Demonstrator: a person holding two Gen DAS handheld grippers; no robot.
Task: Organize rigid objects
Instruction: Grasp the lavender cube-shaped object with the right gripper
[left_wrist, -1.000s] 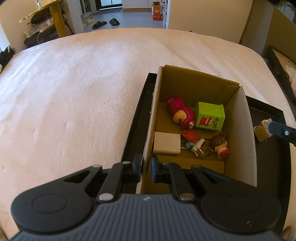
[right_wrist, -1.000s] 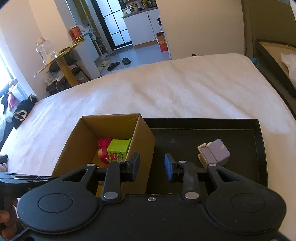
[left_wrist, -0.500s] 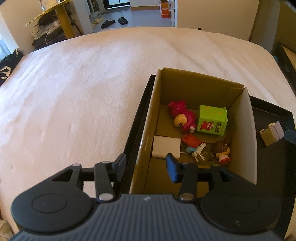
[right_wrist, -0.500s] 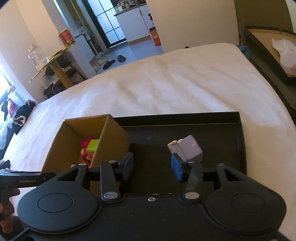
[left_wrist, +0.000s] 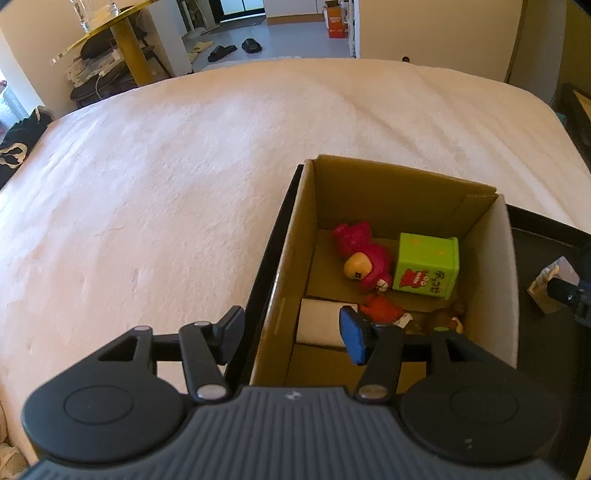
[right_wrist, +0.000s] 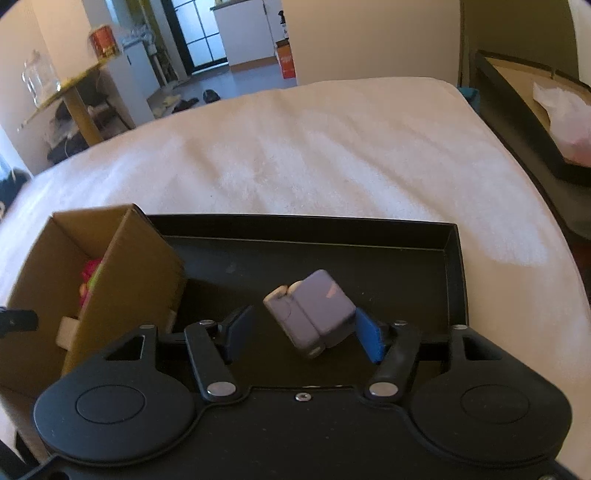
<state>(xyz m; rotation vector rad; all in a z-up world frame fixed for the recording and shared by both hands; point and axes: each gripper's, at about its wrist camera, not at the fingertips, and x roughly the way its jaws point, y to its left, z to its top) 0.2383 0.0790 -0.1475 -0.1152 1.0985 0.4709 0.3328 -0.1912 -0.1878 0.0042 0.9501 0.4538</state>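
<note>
A cardboard box (left_wrist: 406, 184) stands in the left end of a black tray (right_wrist: 454, 266) on the bed. In it lie a pink plush figure (left_wrist: 364, 258), a green cube box (left_wrist: 426, 264), a white block (left_wrist: 317, 326) and small figures. My left gripper (left_wrist: 291, 332) is open, its fingers straddling the box's near-left wall. My right gripper (right_wrist: 303, 332) is open around a purple-and-cream blocky toy (right_wrist: 314, 314) lying on the tray; the right pad (right_wrist: 369, 339) touches or nearly touches it. The toy also shows in the left wrist view (left_wrist: 552, 282).
The tray and box sit on a pale bedspread (left_wrist: 184, 166). A second dark tray with a bag (right_wrist: 546, 122) lies off the bed's right side. A yellow side table (left_wrist: 118, 33) and slippers (left_wrist: 236, 50) are beyond the far edge.
My left gripper let go of the box wall and opened wide. My right gripper moved right from the box to the purple toy and opened around it.
</note>
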